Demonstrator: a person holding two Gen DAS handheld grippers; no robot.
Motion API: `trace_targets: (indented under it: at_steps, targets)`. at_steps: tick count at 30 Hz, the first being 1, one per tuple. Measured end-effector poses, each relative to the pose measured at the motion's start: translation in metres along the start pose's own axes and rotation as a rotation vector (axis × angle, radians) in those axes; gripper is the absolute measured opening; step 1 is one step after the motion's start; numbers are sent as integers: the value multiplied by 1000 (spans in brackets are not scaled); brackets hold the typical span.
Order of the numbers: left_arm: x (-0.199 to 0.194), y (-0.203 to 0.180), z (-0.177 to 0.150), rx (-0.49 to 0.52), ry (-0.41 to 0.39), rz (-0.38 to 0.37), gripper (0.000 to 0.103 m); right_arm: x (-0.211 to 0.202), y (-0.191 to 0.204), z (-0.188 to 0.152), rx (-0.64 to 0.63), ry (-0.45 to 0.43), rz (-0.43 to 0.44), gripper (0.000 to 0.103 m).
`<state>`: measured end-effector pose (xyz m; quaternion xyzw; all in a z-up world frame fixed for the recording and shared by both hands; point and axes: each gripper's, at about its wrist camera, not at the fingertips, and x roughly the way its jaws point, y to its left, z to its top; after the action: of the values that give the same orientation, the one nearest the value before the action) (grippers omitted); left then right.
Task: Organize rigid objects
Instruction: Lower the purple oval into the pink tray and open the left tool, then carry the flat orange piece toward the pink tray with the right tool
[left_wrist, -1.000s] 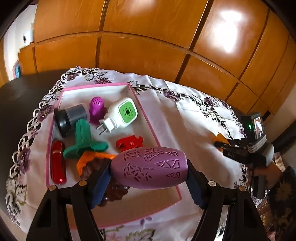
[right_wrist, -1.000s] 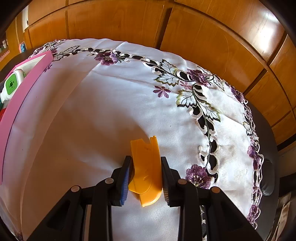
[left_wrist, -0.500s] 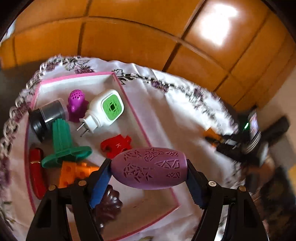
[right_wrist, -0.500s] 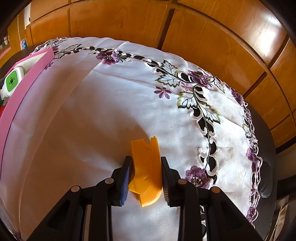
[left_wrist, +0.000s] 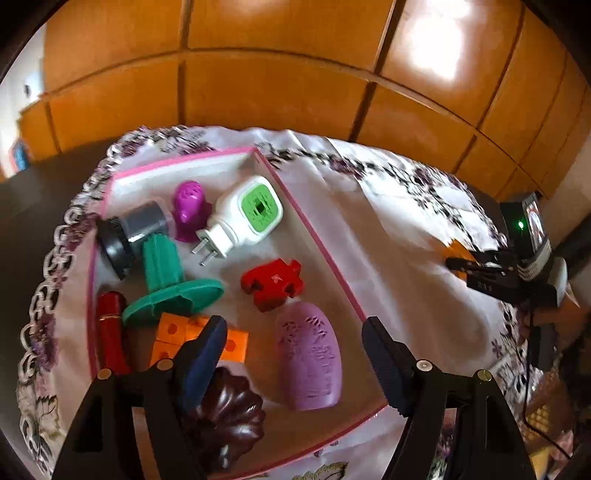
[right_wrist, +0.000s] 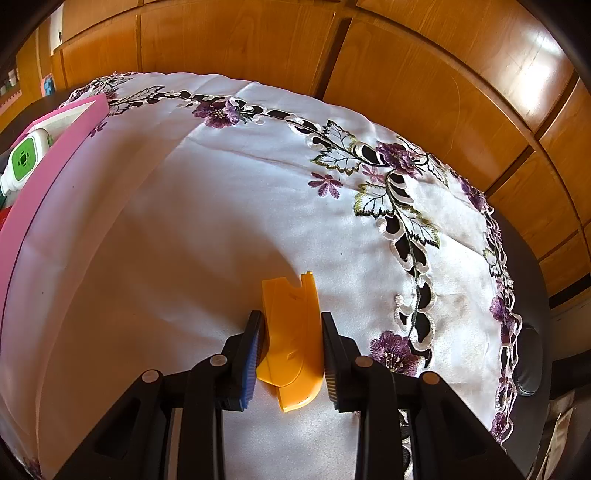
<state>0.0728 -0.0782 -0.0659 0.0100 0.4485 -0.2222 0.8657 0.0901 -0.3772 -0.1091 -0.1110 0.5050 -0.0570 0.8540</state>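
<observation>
Purple carved egg-shaped piece (left_wrist: 309, 357) has left the left gripper (left_wrist: 291, 350) since the earlier frame and now lies in the pink-rimmed tray (left_wrist: 314, 240), just in front of the red puzzle piece (left_wrist: 273, 284); jaws wide, empty, either side of it. Beside it in the tray: orange blocks (left_wrist: 192, 332), dark brown fluted mould (left_wrist: 225, 417), green-and-white plug-in (left_wrist: 245, 214). Right gripper (right_wrist: 290, 350) unchanged, jaws narrow, clamped on a flat orange piece (right_wrist: 291, 332) over the white embroidered cloth (right_wrist: 203, 221), well right of the tray.

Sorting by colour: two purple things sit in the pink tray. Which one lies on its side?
The pale lilac patterned oval, lying flat near the tray's front. The darker magenta piece stands upright at the back.
</observation>
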Motion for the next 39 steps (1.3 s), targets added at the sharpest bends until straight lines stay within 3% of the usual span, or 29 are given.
trace_targets:
  at_steps: [18, 39]
  targets:
    - [-55, -20, 3, -16, -188, 168, 83, 0, 1, -1, -17, -9, -13, 29]
    - [-72, 21, -15, -160, -177, 258, 84, -1, 4, -2, -22, -19, -29, 29]
